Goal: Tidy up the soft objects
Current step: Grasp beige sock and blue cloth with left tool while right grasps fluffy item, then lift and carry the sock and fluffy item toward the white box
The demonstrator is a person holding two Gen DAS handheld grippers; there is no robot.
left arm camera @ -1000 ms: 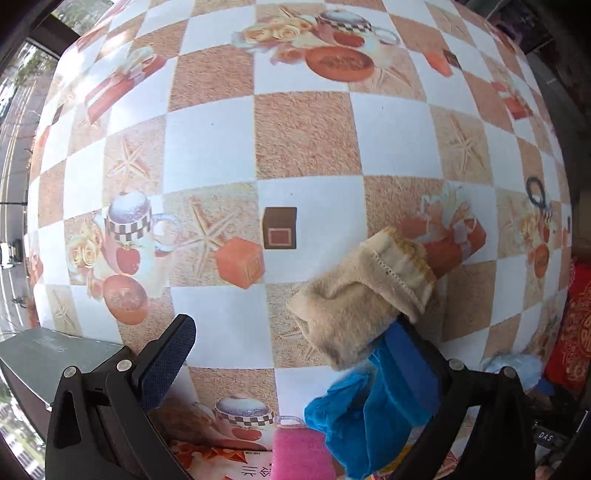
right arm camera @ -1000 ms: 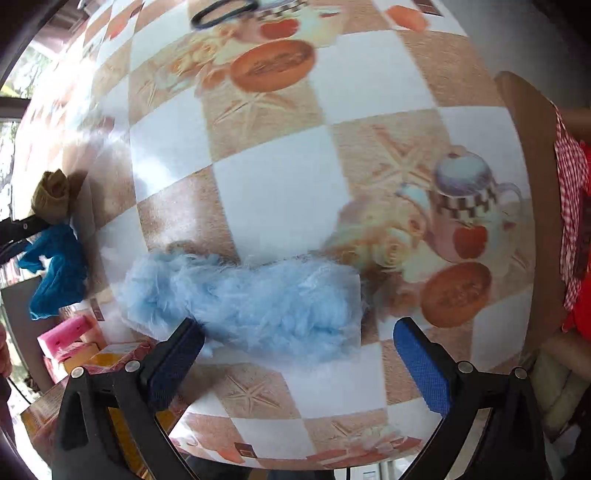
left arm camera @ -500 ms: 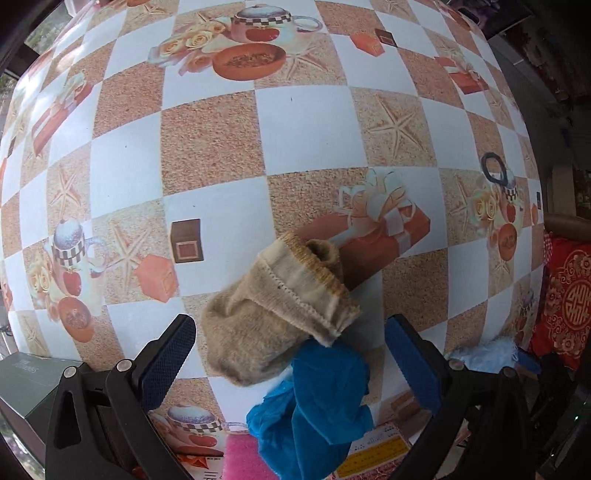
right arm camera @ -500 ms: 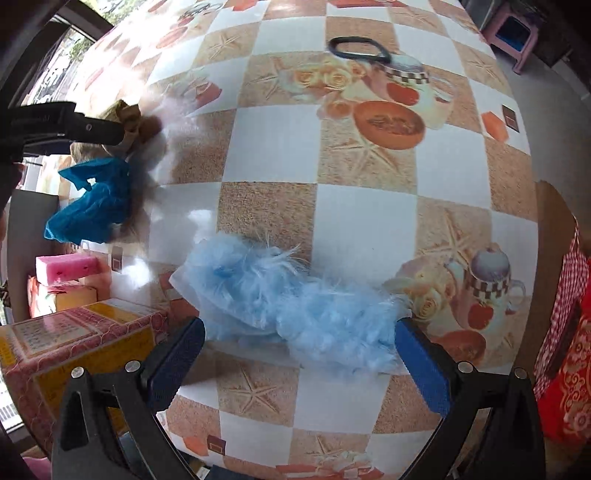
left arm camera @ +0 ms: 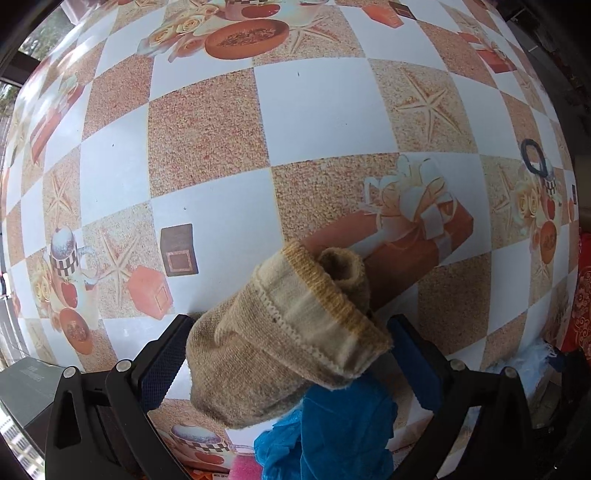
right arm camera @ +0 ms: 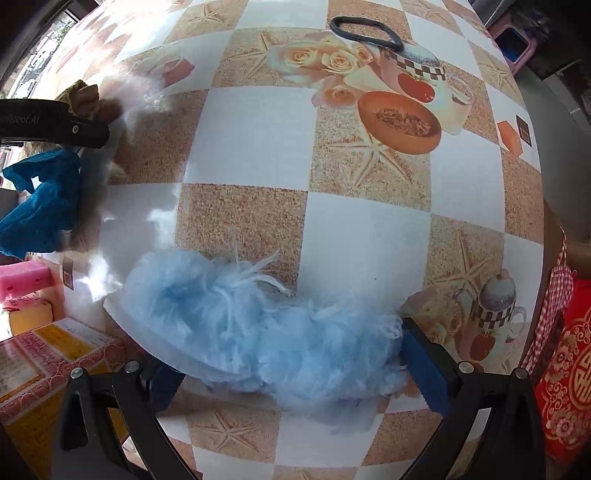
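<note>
A beige knitted sock (left arm camera: 291,332) lies bunched on the checked tablecloth (left arm camera: 207,122), resting partly on a dark blue cloth (left arm camera: 340,432). My left gripper (left arm camera: 290,358) is open and straddles the sock, one pad on each side. In the right wrist view a fluffy light-blue feathery piece (right arm camera: 258,325) lies near the table's edge. My right gripper (right arm camera: 295,376) is open with the fluff between its fingers, and the right pad (right arm camera: 424,369) is at the fluff's end. Both the sock (right arm camera: 83,96) and the blue cloth (right arm camera: 44,206) appear there at far left.
A black hair tie (right arm camera: 365,33) lies at the far side of the table. A pink sponge (right arm camera: 24,280) and a red-and-yellow box (right arm camera: 48,354) sit off the table's left edge. A person's checked sleeve (right arm camera: 554,295) is at right.
The left gripper has moved forward over the sock, which now sits between its fingers. The right gripper has closed in on the light-blue fluff. Both remain open.
</note>
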